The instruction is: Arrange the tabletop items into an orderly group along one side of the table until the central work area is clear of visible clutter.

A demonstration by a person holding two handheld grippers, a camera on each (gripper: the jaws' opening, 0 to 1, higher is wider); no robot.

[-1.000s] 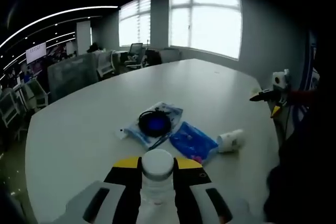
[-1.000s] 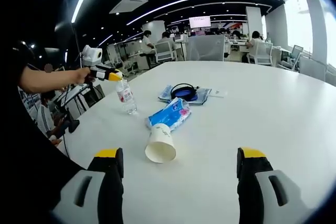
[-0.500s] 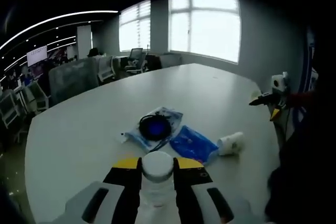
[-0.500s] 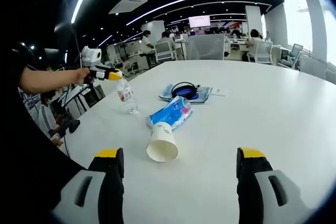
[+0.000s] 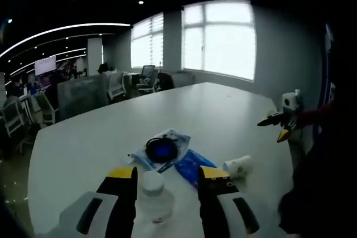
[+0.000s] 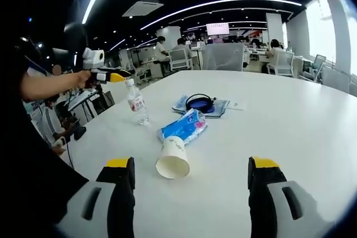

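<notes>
A clear water bottle (image 6: 136,104) with a white cap (image 5: 152,181) stands upright near the table's edge. My left gripper (image 5: 167,185) is open, its jaws apart on either side of the cap and not touching it. From the right gripper view the left gripper (image 6: 114,76) hovers just above the bottle top. A white paper cup (image 6: 173,159) lies on its side, mouth toward my open right gripper (image 6: 191,165). The cup (image 5: 240,165) rests against a blue packet (image 6: 184,126). Black headphones (image 6: 199,103) sit on a plastic bag. The right gripper (image 5: 273,121) shows at the far right.
The large white table (image 6: 290,126) stretches bare to the right of the items. A small white card (image 6: 237,105) lies beside the bag. Office chairs and desks (image 6: 223,54) stand beyond the table, with people among them. A person's arm (image 6: 47,85) holds the left gripper.
My left gripper opened and let go of the bottle, then rose a little; the bottle now stands free on the table. The right gripper has barely moved.
</notes>
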